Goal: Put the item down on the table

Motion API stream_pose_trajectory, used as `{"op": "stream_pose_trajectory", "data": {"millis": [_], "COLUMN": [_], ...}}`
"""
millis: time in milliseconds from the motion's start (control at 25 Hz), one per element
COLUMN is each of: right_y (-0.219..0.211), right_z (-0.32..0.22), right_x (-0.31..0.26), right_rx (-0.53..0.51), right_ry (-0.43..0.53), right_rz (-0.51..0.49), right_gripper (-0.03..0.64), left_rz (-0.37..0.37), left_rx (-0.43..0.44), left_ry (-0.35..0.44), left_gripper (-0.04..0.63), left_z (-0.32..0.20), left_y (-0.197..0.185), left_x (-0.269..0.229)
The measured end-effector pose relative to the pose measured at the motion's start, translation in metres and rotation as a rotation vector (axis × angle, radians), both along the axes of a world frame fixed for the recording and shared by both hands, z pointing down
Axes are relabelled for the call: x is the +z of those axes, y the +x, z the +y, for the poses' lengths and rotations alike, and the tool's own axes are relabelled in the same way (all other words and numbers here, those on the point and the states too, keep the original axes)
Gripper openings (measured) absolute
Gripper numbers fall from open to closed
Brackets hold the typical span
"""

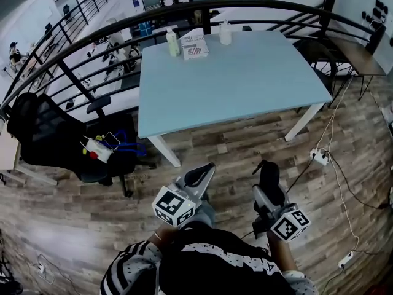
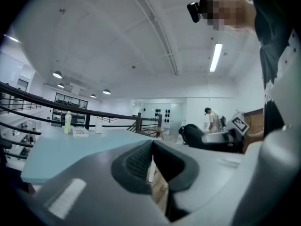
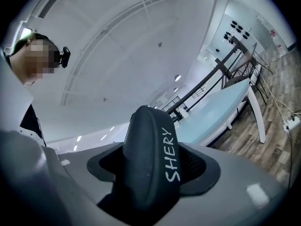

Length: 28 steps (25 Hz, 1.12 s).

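A black rounded case (image 3: 149, 160) with white "SHERY" lettering stands upright between the jaws of my right gripper (image 3: 153, 173), which is shut on it. In the head view that case (image 1: 269, 178) sticks up from the right gripper (image 1: 268, 192), held low over the wooden floor and short of the table. My left gripper (image 1: 201, 174) is beside it at the left, shut and holding nothing; its pads meet at the tip (image 2: 151, 146). The light blue table (image 1: 245, 78) lies ahead of both grippers, apart from them.
At the table's far edge stand a pale bottle (image 1: 172, 42), a printed box (image 1: 194, 47) and a white bottle (image 1: 225, 32). A black office chair (image 1: 43, 134) is at the left. A dark railing (image 1: 258, 6) curves behind the table. A power strip (image 1: 320, 157) and cables lie on the floor at right.
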State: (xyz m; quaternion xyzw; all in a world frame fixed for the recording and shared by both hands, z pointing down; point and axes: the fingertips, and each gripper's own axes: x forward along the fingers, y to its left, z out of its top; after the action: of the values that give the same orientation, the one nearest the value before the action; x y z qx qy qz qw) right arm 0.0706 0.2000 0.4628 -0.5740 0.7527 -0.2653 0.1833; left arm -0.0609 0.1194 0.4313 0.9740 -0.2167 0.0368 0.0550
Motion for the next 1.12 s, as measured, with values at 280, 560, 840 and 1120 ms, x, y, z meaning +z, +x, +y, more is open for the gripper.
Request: {"op": "stream_pose_trajectory", "data": {"millis": [280, 560, 840, 1120], "right_y": [0.006, 0.006, -0.021, -0.055], "right_z": [-0.052, -0.105, -0.179, -0.250], "right_x": [-0.009, -0.023, -0.024, -0.023], "right_rx": [0.015, 0.025, -0.016, -0.076], "right_ry": [-0.011, -0.026, -0.037, -0.034], "right_rz": [0.007, 0.038, 0.040, 0.014], "right_gripper": [0.344, 0.344, 0.344, 0.344], "left_rz": [0.018, 0.042, 0.030, 0.018], "left_rx": [0.037, 0.030, -0.124, -0.210], "left_ry": [-0.038, -0.033, -0.032, -0.039], "left_gripper": [0.000, 0.000, 0.000, 0.000], "left_z": [-0.042, -0.092, -0.171, -0.237], "left_y": [0.009, -0.003, -0.073, -0.114], "left_x": [0.004, -0.007, -0.002, 0.000]}}
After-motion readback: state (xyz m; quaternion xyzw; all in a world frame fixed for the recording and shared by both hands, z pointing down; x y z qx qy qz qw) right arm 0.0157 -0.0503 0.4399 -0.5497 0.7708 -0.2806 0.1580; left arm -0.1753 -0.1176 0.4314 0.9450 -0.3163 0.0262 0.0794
